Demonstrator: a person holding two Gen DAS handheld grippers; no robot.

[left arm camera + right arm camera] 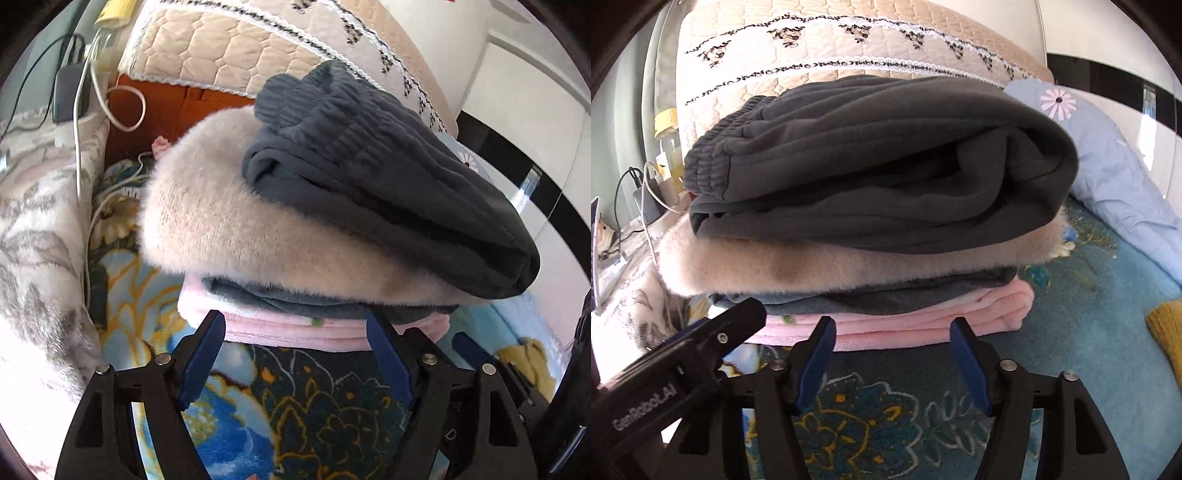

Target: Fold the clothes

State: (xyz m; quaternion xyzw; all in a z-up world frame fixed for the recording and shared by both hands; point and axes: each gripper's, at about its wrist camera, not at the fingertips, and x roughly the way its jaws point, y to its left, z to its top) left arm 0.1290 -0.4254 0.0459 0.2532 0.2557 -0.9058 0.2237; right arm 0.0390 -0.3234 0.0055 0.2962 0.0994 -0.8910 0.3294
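Note:
A stack of folded clothes lies on a blue floral blanket (325, 398) (871, 413). Dark grey sweatpants (369, 177) (879, 162) lie on top. Under them come a fluffy beige sweater (207, 218) (812, 266), a grey-blue garment (280, 299) (886, 295) and, at the bottom, a pink garment (295, 328) (982, 314). My left gripper (295, 323) is open, its blue pads just short of the pink garment's front edge. My right gripper (894, 328) is open too, at the same edge further right. Neither holds anything. The left gripper's body (701, 347) shows in the right wrist view.
A quilted beige cushion (229, 48) (849, 40) rises behind the stack. To the left are cables and a charger (70, 92) and a white-grey floral blanket (33, 236). A light blue pillow (1115, 173) and a yellow garment (1167, 325) lie to the right.

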